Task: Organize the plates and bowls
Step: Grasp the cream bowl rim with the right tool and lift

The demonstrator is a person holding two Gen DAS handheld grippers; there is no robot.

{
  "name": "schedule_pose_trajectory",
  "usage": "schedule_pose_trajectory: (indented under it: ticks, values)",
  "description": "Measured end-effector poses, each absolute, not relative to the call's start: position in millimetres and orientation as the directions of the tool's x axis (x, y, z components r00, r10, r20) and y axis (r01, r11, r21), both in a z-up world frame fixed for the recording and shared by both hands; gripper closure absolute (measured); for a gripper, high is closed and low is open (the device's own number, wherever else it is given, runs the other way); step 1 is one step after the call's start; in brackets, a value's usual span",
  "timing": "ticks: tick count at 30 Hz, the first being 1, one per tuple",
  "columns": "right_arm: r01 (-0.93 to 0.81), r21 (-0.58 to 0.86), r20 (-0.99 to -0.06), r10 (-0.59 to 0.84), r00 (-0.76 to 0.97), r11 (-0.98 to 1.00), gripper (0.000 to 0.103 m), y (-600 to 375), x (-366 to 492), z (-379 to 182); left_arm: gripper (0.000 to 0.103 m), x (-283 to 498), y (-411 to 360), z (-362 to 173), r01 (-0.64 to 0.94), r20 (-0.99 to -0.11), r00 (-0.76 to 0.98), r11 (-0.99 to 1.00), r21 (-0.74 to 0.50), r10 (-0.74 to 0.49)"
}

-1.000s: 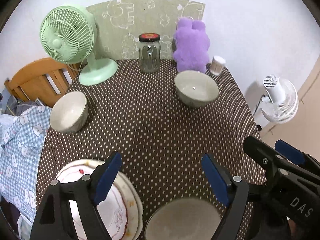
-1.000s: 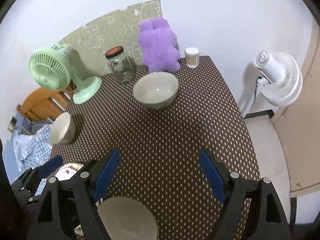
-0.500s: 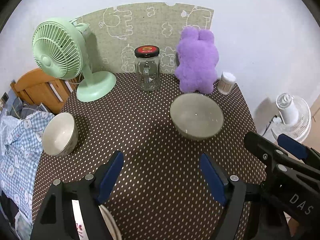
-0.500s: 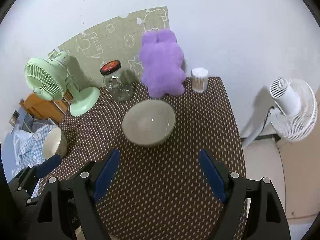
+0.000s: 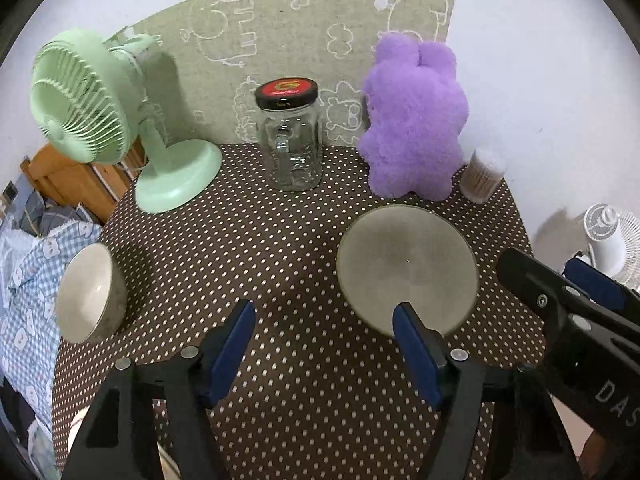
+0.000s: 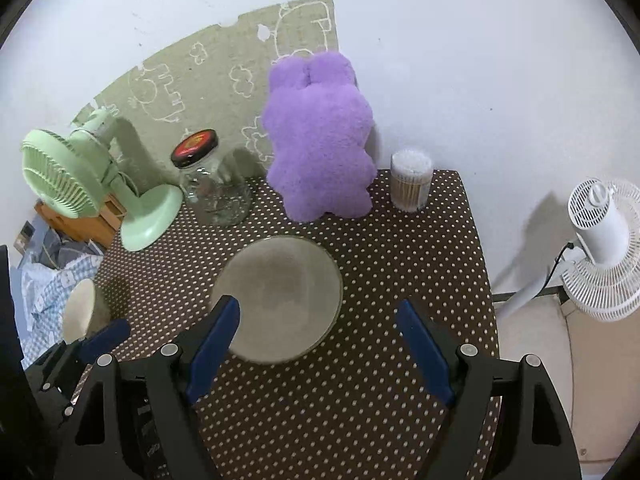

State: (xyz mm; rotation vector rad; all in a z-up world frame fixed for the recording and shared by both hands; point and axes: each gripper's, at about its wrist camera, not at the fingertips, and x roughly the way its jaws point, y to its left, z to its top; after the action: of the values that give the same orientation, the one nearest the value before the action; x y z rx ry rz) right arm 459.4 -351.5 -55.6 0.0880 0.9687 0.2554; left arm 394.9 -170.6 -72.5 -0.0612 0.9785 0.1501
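Observation:
A large grey bowl (image 5: 406, 268) stands upright on the dotted brown tablecloth, right of centre. My left gripper (image 5: 322, 316) hovers just short of it; its jaws are closing with only cloth between them, and its right fingertip overlaps the bowl's near rim in the picture. In the right wrist view the same large bowl (image 6: 280, 296) lies just ahead of my right gripper (image 6: 318, 312), which is open wide and holds nothing. A smaller cream bowl (image 5: 90, 294) sits at the table's left edge. A sliver of a white plate (image 5: 76, 430) shows behind the left gripper's body.
Along the back wall stand a green desk fan (image 5: 84, 96), a glass jar with a black lid (image 5: 290, 140), a purple plush toy (image 5: 412, 120) and a cotton-swab tub (image 5: 482, 176). A white fan (image 6: 600, 240) stands on the floor past the table's right edge. Blue checked cloth lies at the left.
Both grippers have moved forward over the table toward the large bowl, which looks much nearer. The plates and a near bowl have slipped out of view. The left jaws have narrowed.

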Motion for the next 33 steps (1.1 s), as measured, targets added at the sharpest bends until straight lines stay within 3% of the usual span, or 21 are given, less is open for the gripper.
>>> schedule_pose_trajectory:
  ticks: [5,7,11,17,22,29,33]
  values:
    - [-0.174,0.179,-0.821,0.245,0.516,0.968,0.026,-351,482,-80,0.041,415,-176,-88,-0.146,-0.834,0.541,0.989,0.037,0.111]
    - [-0.177,0.177,-0.832,0.243,0.498,0.968,0.035,-349,491,-93,0.043,422,-176,-95,-0.151,-0.84,0.531,0.988,0.035,0.11]
    - [-0.174,0.185,-0.844,0.247,0.475,0.967,0.039,-347,502,-112,0.061,436,-175,-108,-0.166,-0.856,0.507,0.986,0.017,0.1]
    - [-0.176,0.19,-0.858,0.251,0.448,0.966,0.054,-342,515,-131,0.066,452,-176,-123,-0.167,-0.866,0.488,0.986,0.03,0.109]
    - [-0.193,0.193,-0.864,0.26,0.432,0.962,0.074,-335,522,-140,0.071,461,-174,-134,-0.174,-0.879,0.464,0.984,0.034,0.113]
    - [-0.195,0.194,-0.875,0.259,0.409,0.961,0.085,-331,529,-154,0.077,464,-173,-145,-0.168,-0.891,0.445,0.986,0.02,0.094]
    - [-0.193,0.216,-0.877,0.277,0.393,0.957,0.089,-335,533,-157,0.087,468,-174,-146,-0.157,-0.894,0.443,0.988,0.005,0.075]
